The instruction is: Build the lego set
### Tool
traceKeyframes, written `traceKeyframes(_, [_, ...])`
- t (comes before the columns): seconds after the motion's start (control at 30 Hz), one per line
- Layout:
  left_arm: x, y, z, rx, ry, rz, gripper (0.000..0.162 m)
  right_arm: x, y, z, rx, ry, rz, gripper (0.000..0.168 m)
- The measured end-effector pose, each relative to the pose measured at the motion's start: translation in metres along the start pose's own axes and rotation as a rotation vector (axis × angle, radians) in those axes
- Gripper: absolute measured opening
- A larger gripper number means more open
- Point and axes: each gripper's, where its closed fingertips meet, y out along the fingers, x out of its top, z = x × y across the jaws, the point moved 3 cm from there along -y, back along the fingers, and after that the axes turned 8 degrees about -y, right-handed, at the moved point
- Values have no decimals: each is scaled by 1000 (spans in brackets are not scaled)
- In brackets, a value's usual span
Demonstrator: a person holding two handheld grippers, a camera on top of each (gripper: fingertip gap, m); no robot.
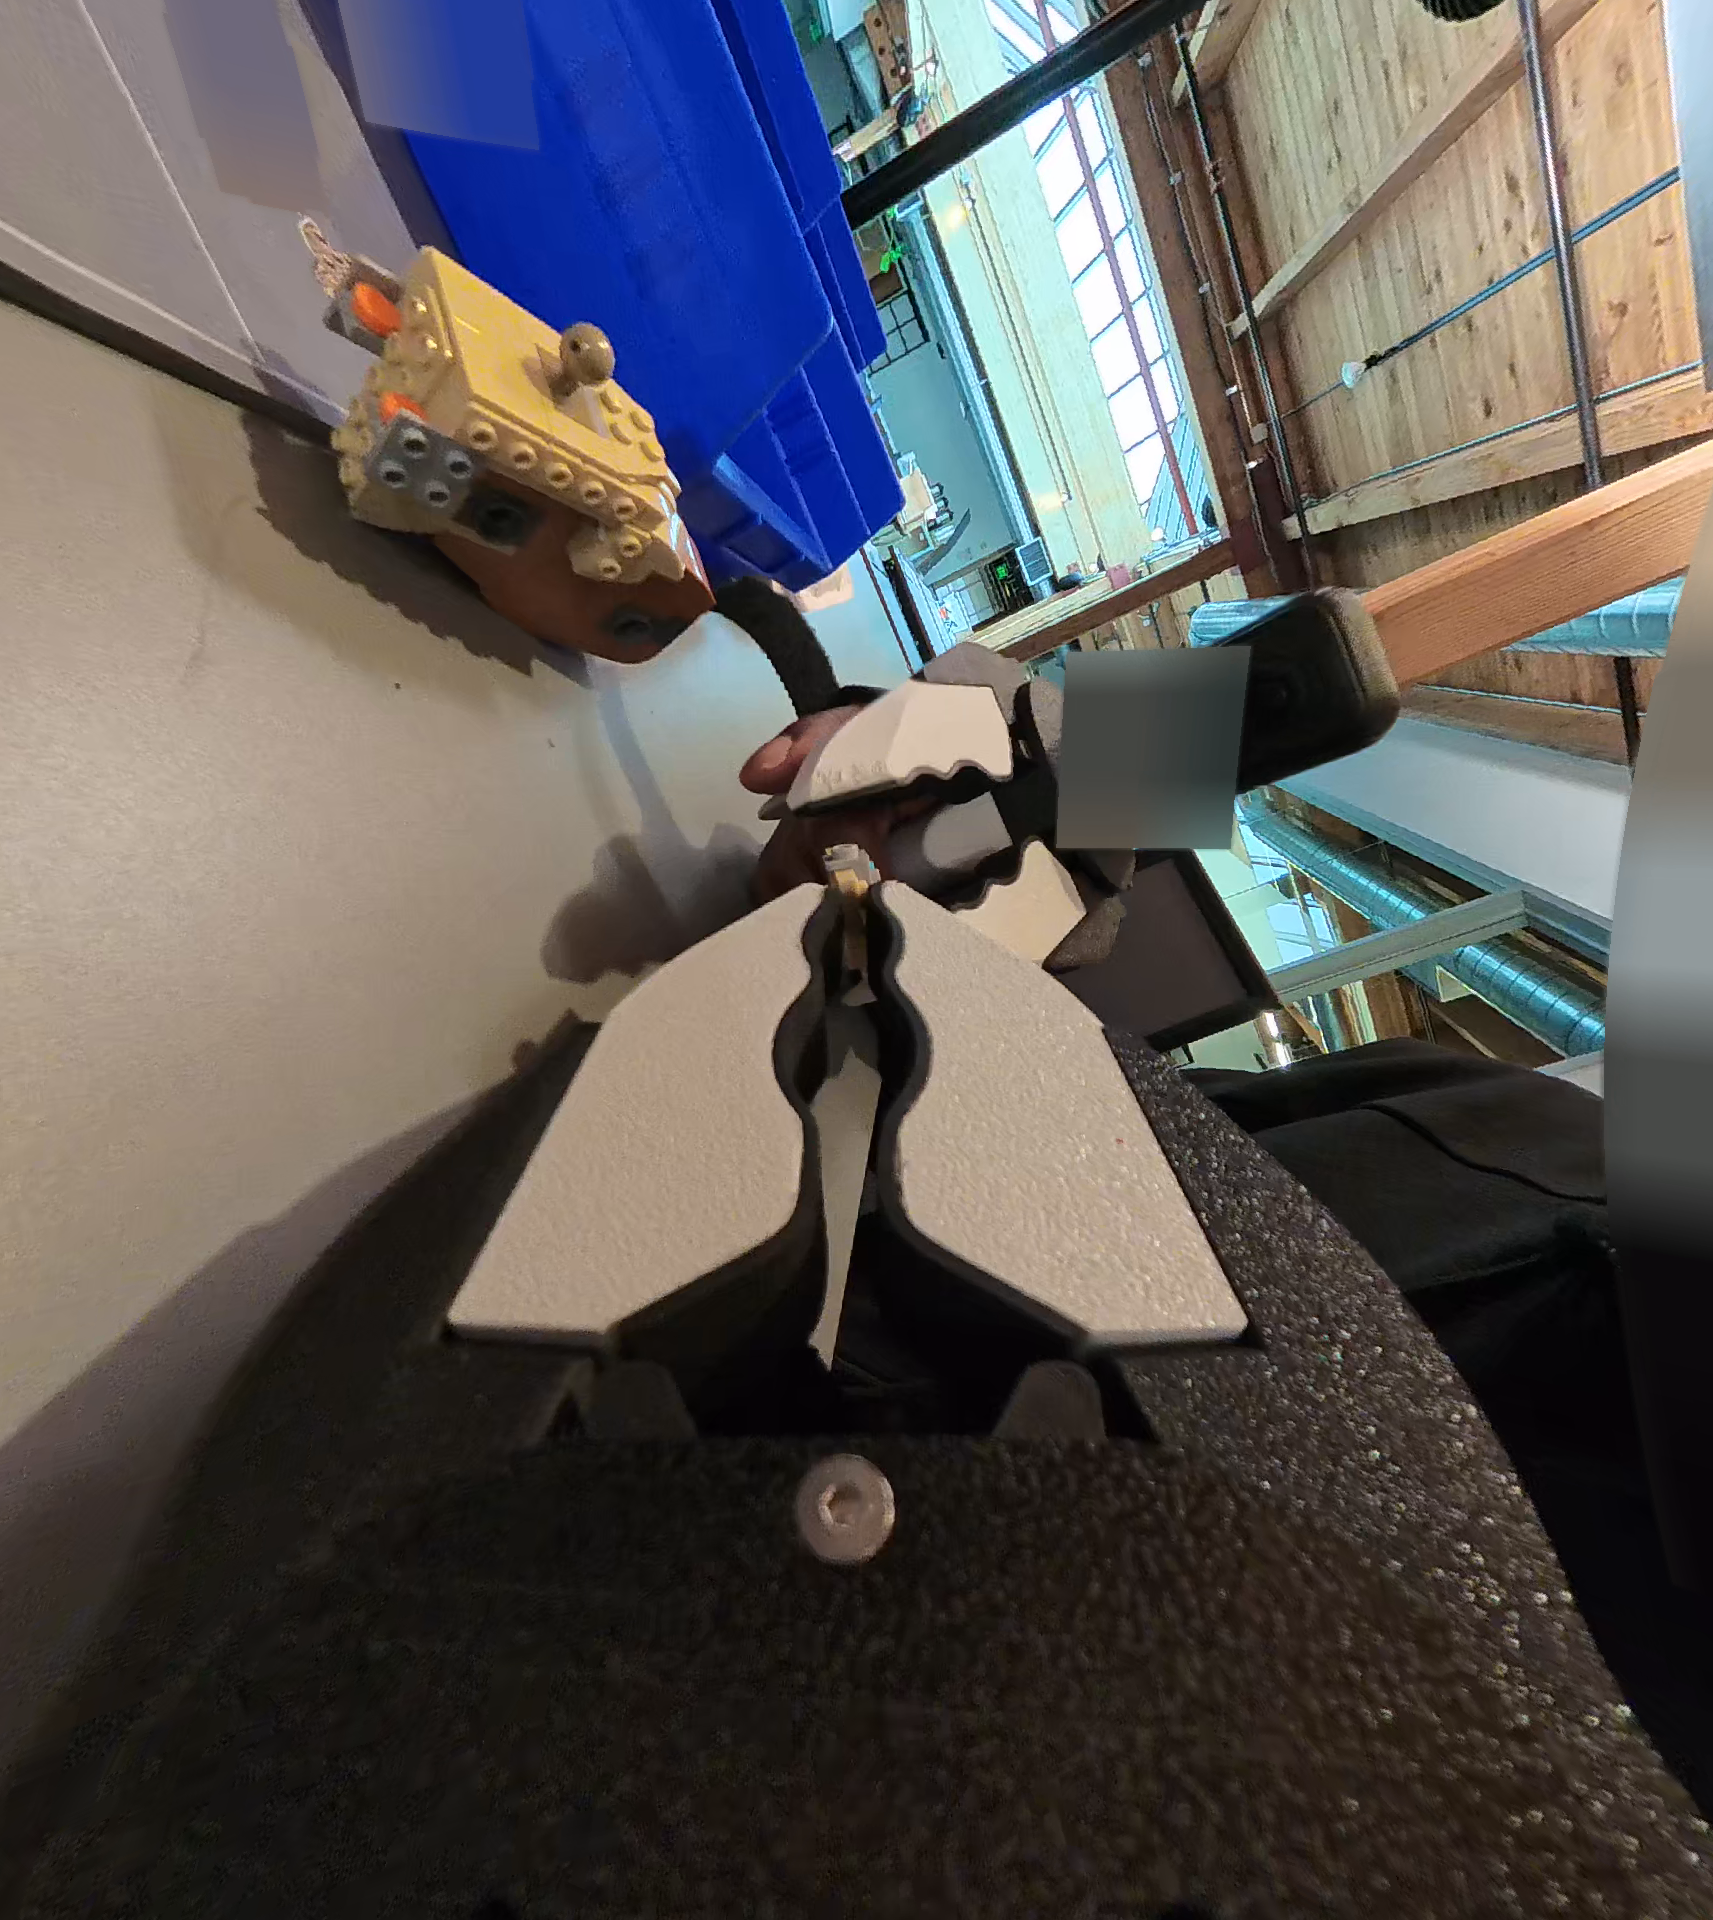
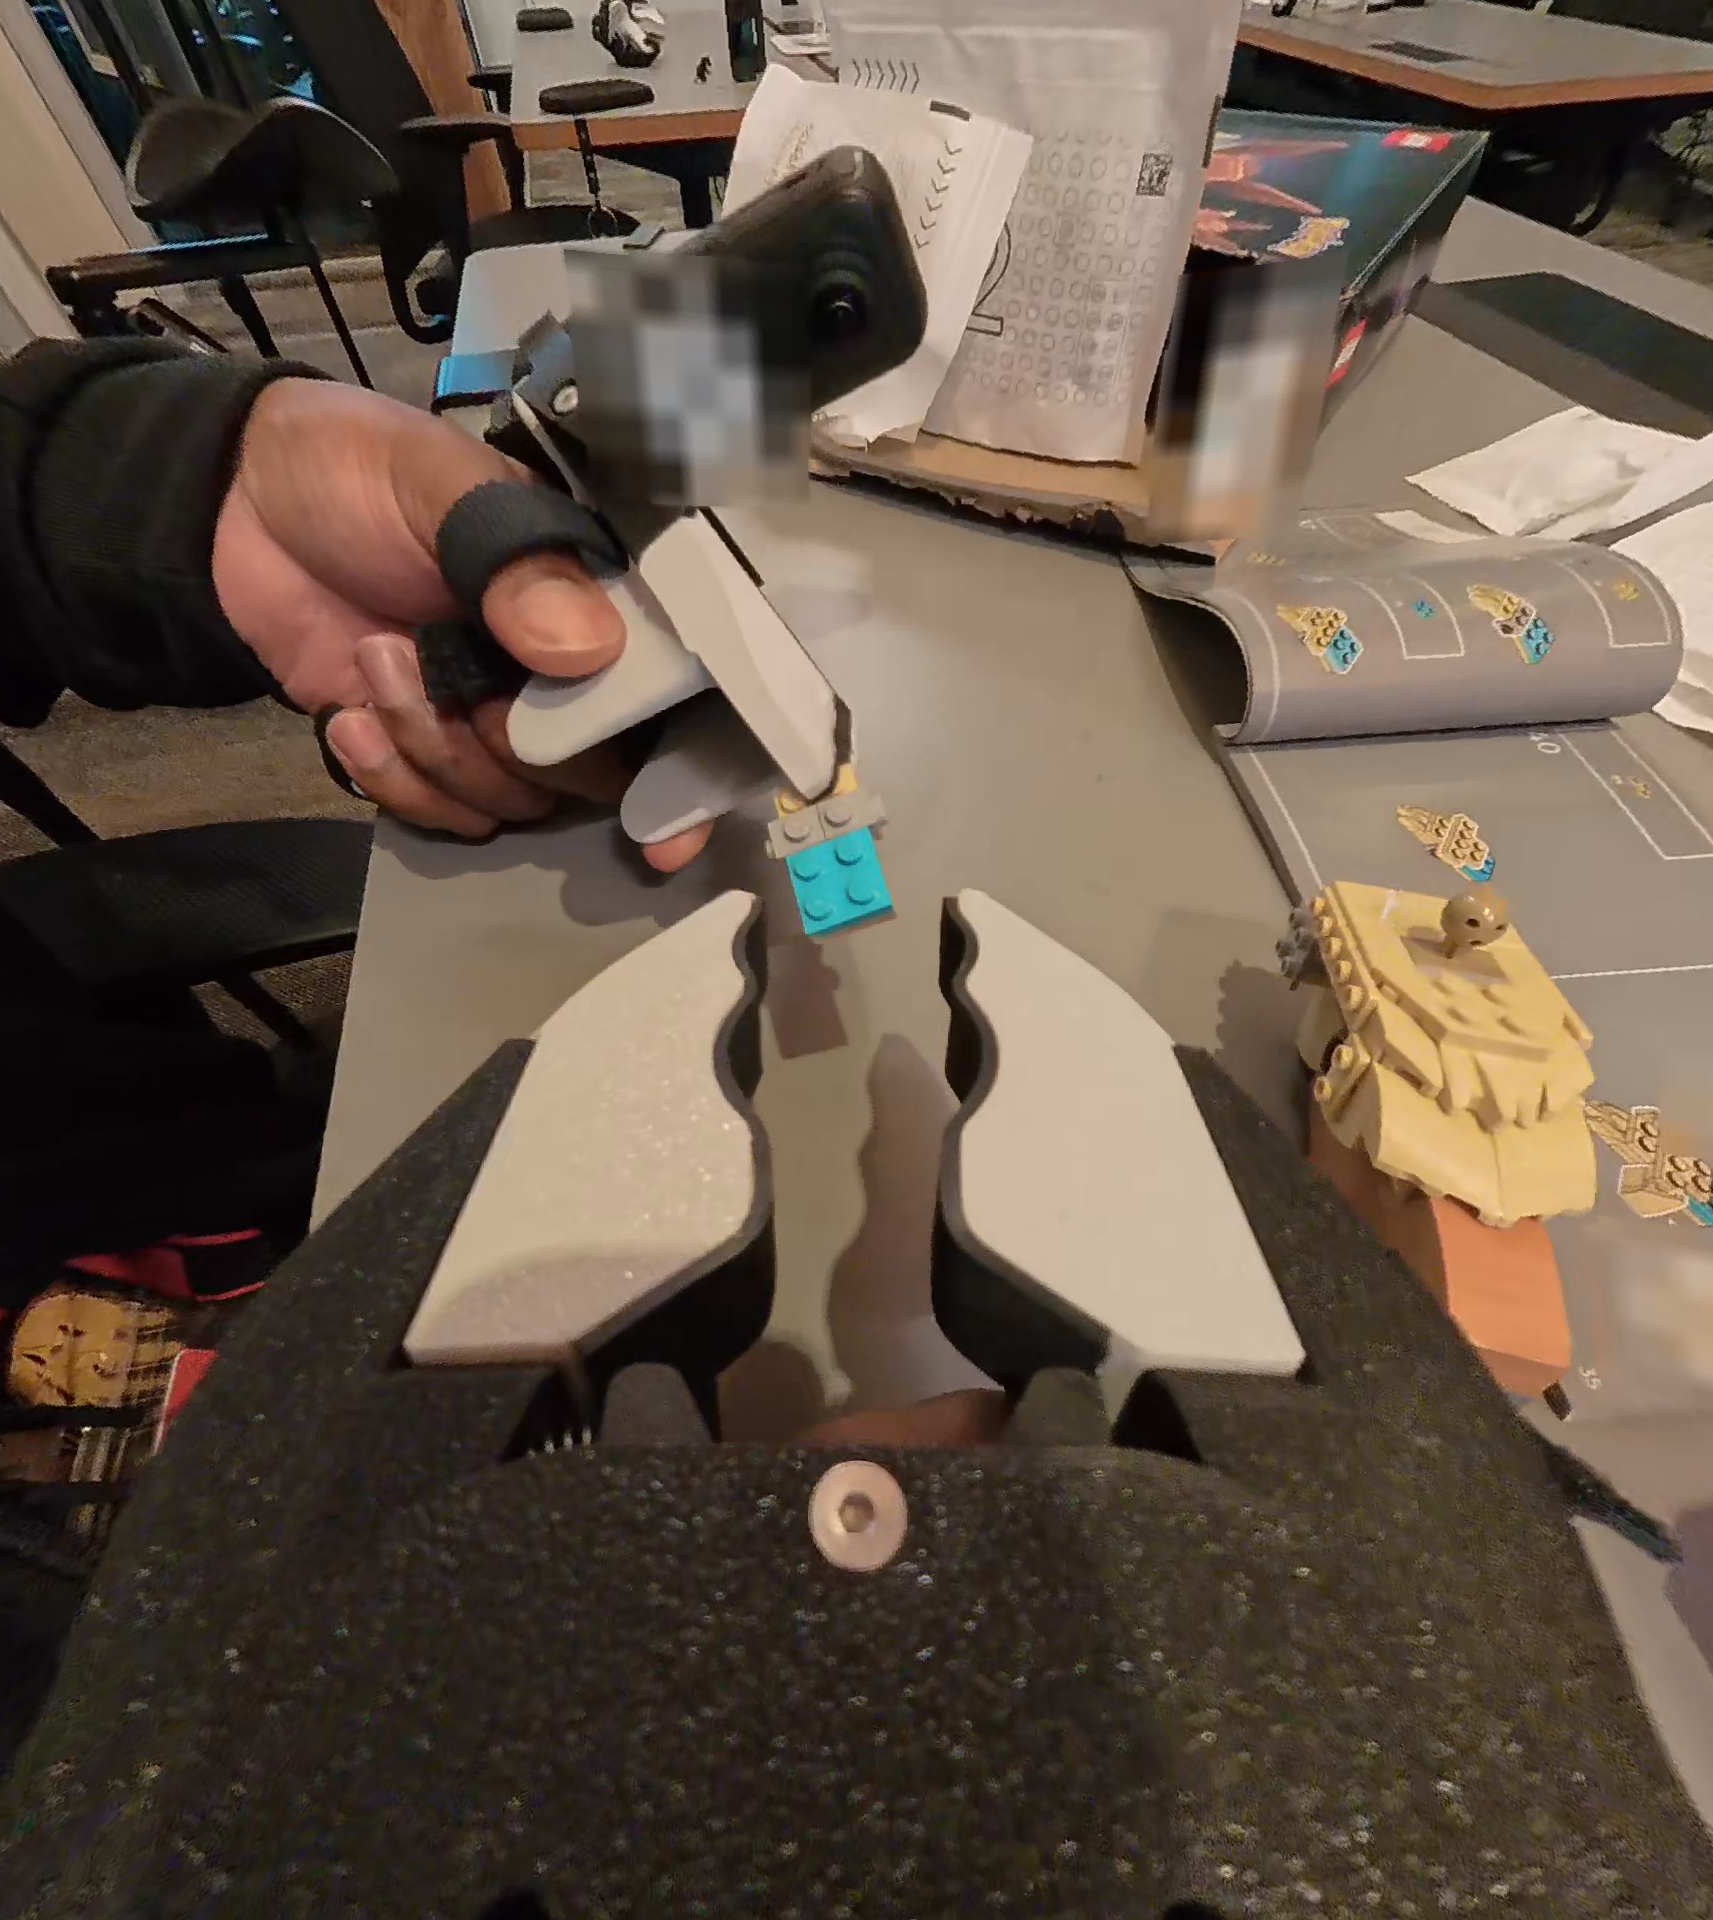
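Left gripper (image 2: 816, 784) pinched shut on small sub-assembly (image 2: 836, 862), turquoise plate under grey and tan pieces, held above grey table (image 2: 1039, 665). Right gripper (image 2: 852, 961) jaws wide, nothing between, just below it. Tan-and-brown lego model (image 2: 1434, 1070) on instruction sheet (image 2: 1600, 831), right.

Bare counter (image 2: 1039, 727) open between fingers (image 2: 623, 1143); tan model (image 2: 1434, 1060) and booklet (image 2: 1454, 644) blocking right side

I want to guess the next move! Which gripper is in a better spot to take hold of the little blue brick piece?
Probably the right gripper. It is open, empty, and the small blue-and-grey piece hangs just beyond its fingertips. The left gripper is already shut on that piece's top.
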Motion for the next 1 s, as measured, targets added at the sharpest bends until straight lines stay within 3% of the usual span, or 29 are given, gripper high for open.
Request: traceKeyframes(1.0, [-1,2,2,11,5,5,4,-3,2,0,-12,-8,5,24])
